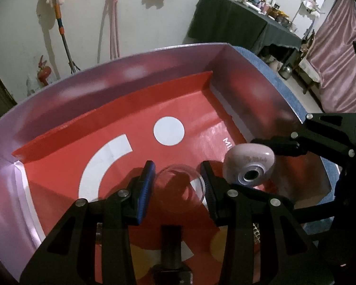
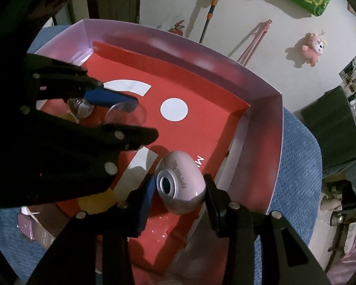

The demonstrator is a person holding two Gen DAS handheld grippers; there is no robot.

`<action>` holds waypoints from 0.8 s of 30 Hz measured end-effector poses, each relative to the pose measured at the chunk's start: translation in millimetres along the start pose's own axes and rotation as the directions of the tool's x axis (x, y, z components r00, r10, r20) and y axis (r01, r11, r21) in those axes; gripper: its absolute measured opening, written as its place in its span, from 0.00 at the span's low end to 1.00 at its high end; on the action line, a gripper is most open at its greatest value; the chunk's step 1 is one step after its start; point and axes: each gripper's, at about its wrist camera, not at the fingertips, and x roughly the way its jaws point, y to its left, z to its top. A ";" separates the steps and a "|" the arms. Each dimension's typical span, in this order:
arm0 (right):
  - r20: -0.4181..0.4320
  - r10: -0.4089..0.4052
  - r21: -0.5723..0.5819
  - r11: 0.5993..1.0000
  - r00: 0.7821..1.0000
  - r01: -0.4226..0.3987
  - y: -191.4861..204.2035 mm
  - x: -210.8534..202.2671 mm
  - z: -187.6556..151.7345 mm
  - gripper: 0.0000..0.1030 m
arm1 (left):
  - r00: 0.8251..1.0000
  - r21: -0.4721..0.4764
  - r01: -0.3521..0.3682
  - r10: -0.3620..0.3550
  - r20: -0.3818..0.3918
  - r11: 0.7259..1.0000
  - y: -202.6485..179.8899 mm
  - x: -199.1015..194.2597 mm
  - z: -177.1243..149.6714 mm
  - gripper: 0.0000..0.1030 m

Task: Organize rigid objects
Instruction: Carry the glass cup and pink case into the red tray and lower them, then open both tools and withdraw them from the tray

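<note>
A large open box point(image 1: 111, 71) with pale lilac walls and a red printed floor lies before both grippers; it also shows in the right wrist view point(image 2: 261, 80). My left gripper point(image 1: 178, 185) is shut on a clear glass cup point(image 1: 180, 187) held low over the red floor; the cup shows in the right wrist view point(image 2: 125, 115) too. My right gripper point(image 2: 179, 190) is shut on a pink rounded bottle point(image 2: 185, 182) with a silver neck, inside the box near its right wall. The bottle point(image 1: 249, 166) and right gripper's fingers point(image 1: 282, 146) show at the right in the left wrist view.
The box rests on a blue textured cloth point(image 2: 294, 166). A dark-draped table point(image 1: 237, 23) crowded with small items stands at the back right. A mop point(image 1: 61, 28) leans on the white wall. A small packaged item point(image 2: 35, 230) lies outside the box's near corner.
</note>
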 end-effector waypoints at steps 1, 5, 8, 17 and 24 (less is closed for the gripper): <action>0.001 -0.001 -0.002 1.000 1.000 0.001 0.6 -0.1 0.2 0.43 | 1.000 0.002 -0.001 0.001 -0.001 1.000 -0.2 0.7 -0.4 0.37; -0.002 -0.013 -0.017 1.000 1.000 0.013 4.2 1.6 -0.4 0.46 | 1.000 0.018 -0.008 0.008 0.001 1.000 -2.5 0.7 -1.8 0.38; -0.002 -0.015 -0.022 1.000 1.000 0.015 4.6 2.7 1.1 0.48 | 1.000 0.010 0.009 -0.009 0.005 1.000 -2.2 -1.6 -1.3 0.49; -0.002 -0.027 -0.032 0.999 1.000 0.027 4.8 1.7 0.6 0.56 | 0.997 0.003 0.027 -0.027 0.067 1.000 1.2 -20.1 -1.5 0.61; 0.006 -0.024 -0.016 1.000 1.000 0.024 3.7 -1.9 -1.0 0.64 | 0.995 -0.017 0.039 -0.038 0.094 0.999 0.6 -34.7 -7.9 0.67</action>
